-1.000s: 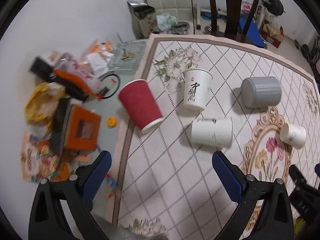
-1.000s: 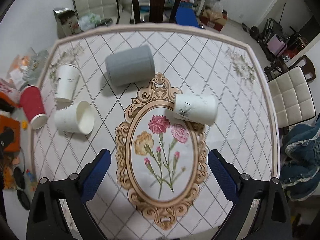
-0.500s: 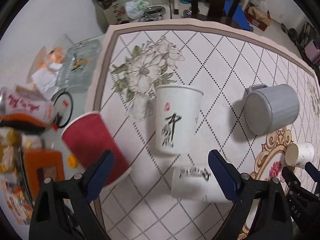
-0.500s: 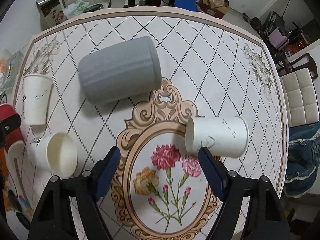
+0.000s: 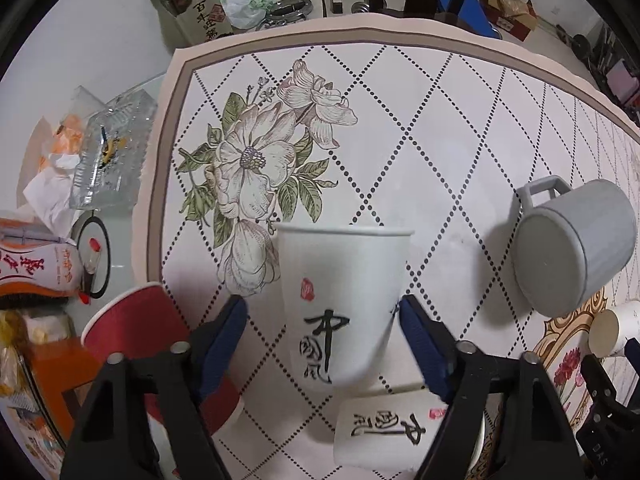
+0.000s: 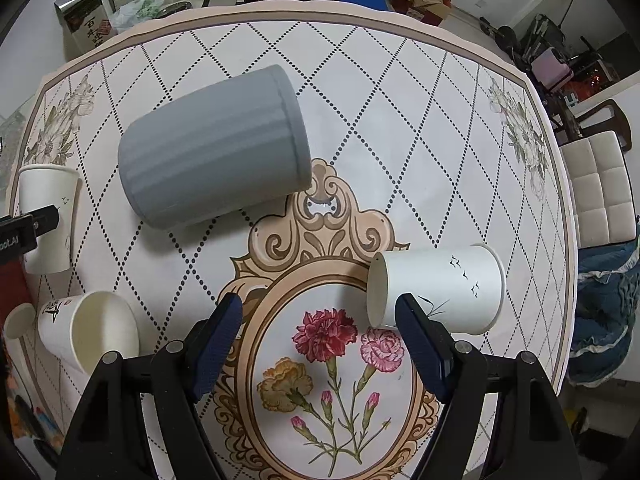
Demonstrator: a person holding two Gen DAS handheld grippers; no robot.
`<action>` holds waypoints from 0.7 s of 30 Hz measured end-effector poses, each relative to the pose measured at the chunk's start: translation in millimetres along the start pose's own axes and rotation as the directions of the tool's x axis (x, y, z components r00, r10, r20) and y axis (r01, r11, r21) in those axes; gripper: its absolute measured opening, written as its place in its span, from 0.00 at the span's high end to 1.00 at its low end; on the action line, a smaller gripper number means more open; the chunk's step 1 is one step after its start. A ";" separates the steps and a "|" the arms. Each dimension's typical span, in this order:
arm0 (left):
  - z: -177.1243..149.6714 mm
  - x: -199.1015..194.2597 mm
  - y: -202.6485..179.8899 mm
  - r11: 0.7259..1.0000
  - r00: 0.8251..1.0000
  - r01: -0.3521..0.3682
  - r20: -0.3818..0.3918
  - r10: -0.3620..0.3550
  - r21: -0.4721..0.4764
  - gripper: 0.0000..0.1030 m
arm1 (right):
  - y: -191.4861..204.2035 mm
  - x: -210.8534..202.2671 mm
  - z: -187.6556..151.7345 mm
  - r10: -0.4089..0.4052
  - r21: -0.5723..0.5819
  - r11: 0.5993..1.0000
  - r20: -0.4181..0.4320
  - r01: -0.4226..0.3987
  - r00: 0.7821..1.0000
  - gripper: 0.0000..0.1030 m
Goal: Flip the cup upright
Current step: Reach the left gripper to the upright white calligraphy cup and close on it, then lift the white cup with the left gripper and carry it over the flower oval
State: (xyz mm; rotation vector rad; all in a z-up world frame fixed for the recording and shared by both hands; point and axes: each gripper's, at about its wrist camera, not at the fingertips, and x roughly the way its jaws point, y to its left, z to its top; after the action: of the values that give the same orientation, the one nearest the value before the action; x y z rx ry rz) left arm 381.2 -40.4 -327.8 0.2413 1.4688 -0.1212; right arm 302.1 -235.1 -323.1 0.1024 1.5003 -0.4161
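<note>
Closing in on white paper cup (image 5: 344, 300) lying on table (image 5: 460, 120) | left tool (image 5: 322, 320) wide, straddling it, right pad touching; right tool (image 6: 320, 320) wide, empty | next we squeeze, tip upright

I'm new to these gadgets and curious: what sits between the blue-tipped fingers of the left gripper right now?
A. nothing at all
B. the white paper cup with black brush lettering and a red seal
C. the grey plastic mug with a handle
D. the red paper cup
B: the white paper cup with black brush lettering lies between the open left gripper, mouth facing away.
</note>
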 end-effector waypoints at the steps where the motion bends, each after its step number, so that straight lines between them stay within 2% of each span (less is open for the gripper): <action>1: 1.0 2.2 0.4 1.000 1.000 0.005 -0.005 -0.005 -0.004 0.43 | 0.2 0.4 0.3 0.000 0.002 1.000 -0.001 0.000 1.000 0.22; 14: 6.6 -4.0 11.8 1.000 0.999 0.006 0.035 -0.006 -0.005 0.45 | 2.9 -7.2 -2.5 -0.003 0.020 1.000 0.010 0.002 1.000 0.22; 21: -3.1 -36.3 18.7 1.000 0.996 0.023 0.082 -0.022 -0.002 0.45 | -0.4 -19.7 -9.8 -0.005 0.041 0.999 0.025 0.004 1.000 0.22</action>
State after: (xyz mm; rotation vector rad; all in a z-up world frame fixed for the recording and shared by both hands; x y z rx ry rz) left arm 378.8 -23.9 -290.4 0.2149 1.3900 -0.1453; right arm 292.3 -228.3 -304.5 0.1259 1.4678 -0.4498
